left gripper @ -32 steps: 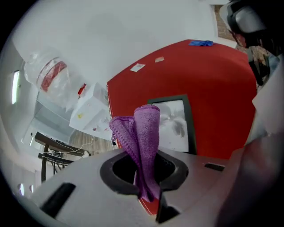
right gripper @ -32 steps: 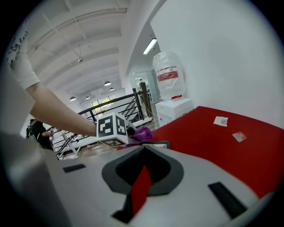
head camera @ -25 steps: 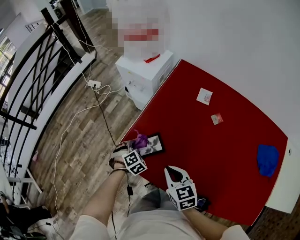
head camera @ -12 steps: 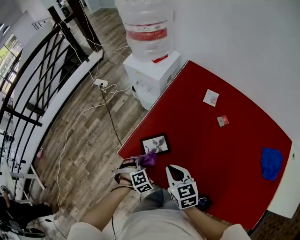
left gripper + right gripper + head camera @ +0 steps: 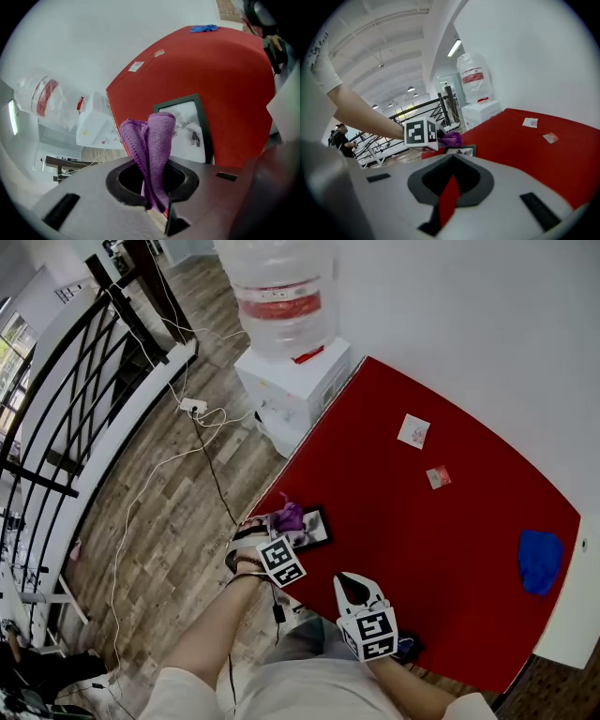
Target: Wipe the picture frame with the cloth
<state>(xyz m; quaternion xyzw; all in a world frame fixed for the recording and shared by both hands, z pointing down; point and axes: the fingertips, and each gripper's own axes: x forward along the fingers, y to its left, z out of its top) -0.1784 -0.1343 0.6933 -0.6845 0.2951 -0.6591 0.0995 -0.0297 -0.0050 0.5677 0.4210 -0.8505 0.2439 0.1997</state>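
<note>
We clench the left gripper's (image 5: 273, 524) fingers on the purple cloth (image 5: 288, 517), bunched over the picture frame (image 5: 316, 529) for wiping. At its five o'clock, the right gripper (image 5: 354, 589) waits closed and empty.

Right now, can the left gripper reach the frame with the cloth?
Probably yes. The left gripper is shut on the cloth and hangs right over the frame's near edge, with nothing between them. Whether they touch, I cannot tell.

An office-like indoor hall: a water cooler (image 5: 286, 343) against the far white wall (image 5: 459, 315), a black railing (image 5: 56, 390) on the left, wood-look floor (image 5: 159, 531).
</note>
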